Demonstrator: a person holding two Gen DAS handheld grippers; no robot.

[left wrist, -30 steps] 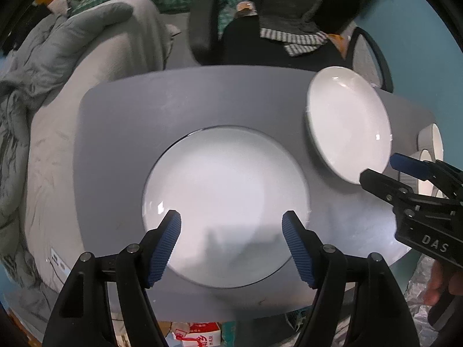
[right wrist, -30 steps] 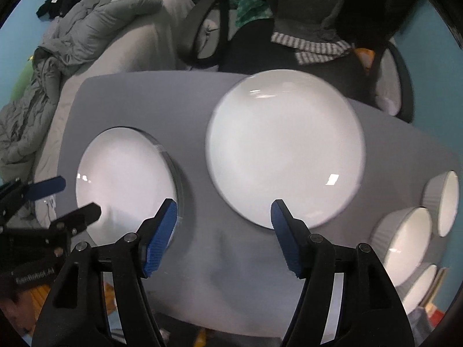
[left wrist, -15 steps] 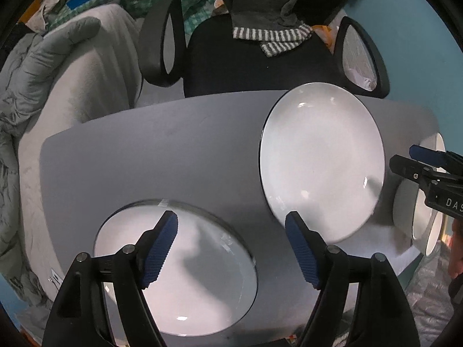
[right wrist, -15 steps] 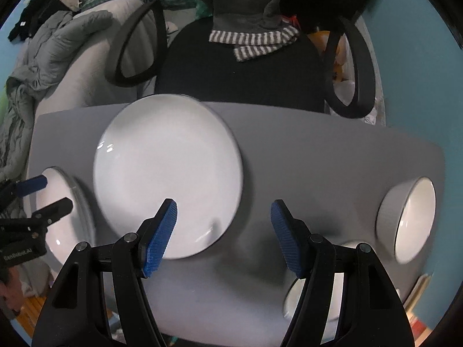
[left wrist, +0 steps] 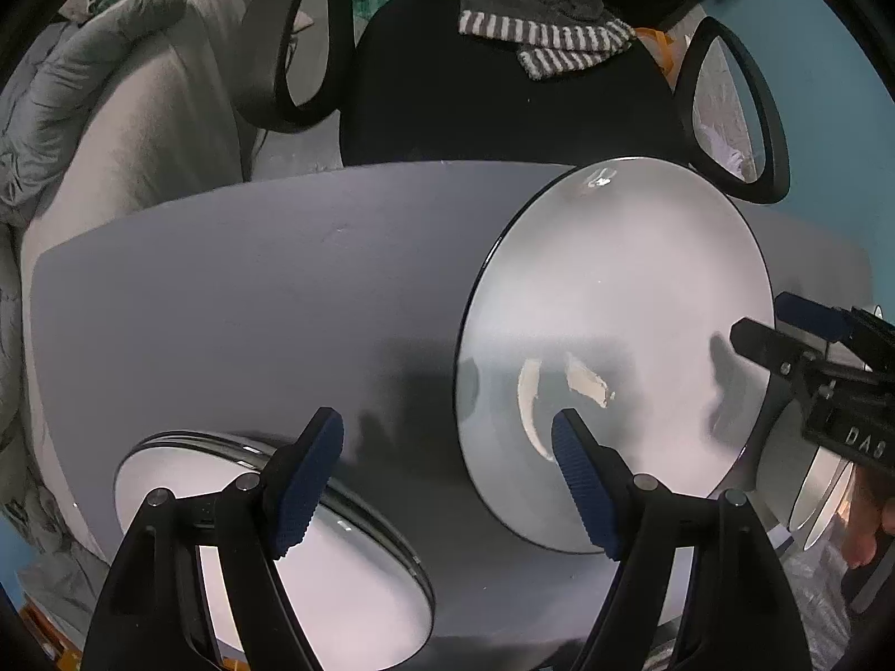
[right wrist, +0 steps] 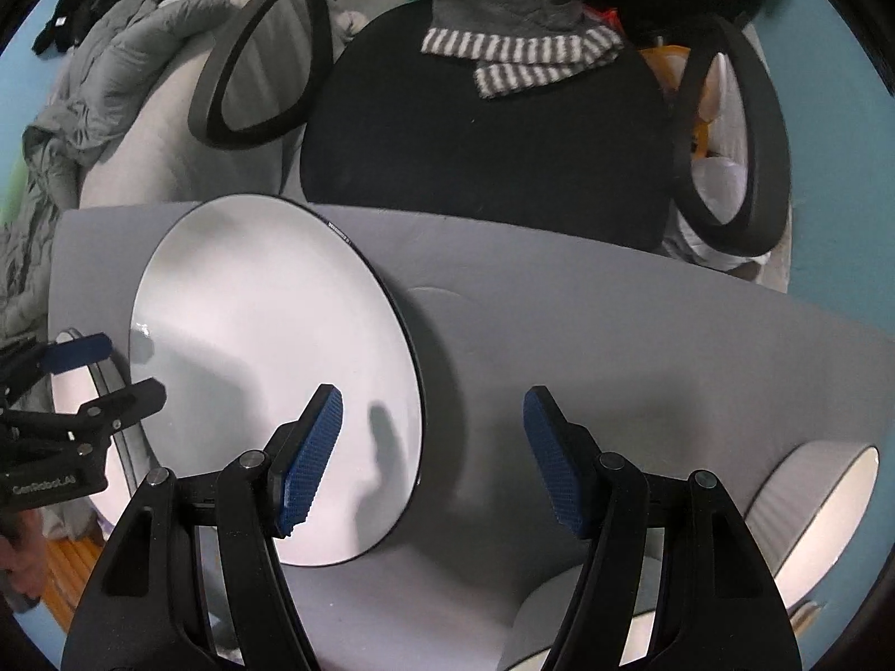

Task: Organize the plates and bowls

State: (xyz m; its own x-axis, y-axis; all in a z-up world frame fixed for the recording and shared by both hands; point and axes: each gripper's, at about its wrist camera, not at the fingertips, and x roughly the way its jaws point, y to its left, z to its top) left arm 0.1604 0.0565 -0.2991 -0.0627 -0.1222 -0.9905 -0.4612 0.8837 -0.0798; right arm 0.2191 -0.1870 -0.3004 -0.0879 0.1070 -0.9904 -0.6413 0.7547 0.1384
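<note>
A large white plate (left wrist: pixel 609 307) lies on the grey table (left wrist: pixel 251 307) near its far edge. My left gripper (left wrist: pixel 447 475) hangs open over the plate's left rim, one finger above the plate and the other above the table. My right gripper (right wrist: pixel 430 453) is open over the same plate's (right wrist: pixel 251 346) right rim; nothing is between its fingers. A second white plate (left wrist: pixel 313 570) with a dark rim sits at the front left. Two grey bowls (right wrist: pixel 828 514) (right wrist: pixel 559 615) with white insides stand at the front right.
A black office chair (right wrist: pixel 481 168) with a striped cloth (right wrist: pixel 520 56) over it is pushed against the table's far edge. Grey bedding (left wrist: pixel 112 112) lies beyond the left edge. Each gripper shows in the other's view: right (left wrist: pixel 811 346), left (right wrist: pixel 84 380).
Both grippers have moved toward the far edge and come lower. The left one has left the front plate for the big plate's left rim; the right now straddles its right rim. The dishes stayed put.
</note>
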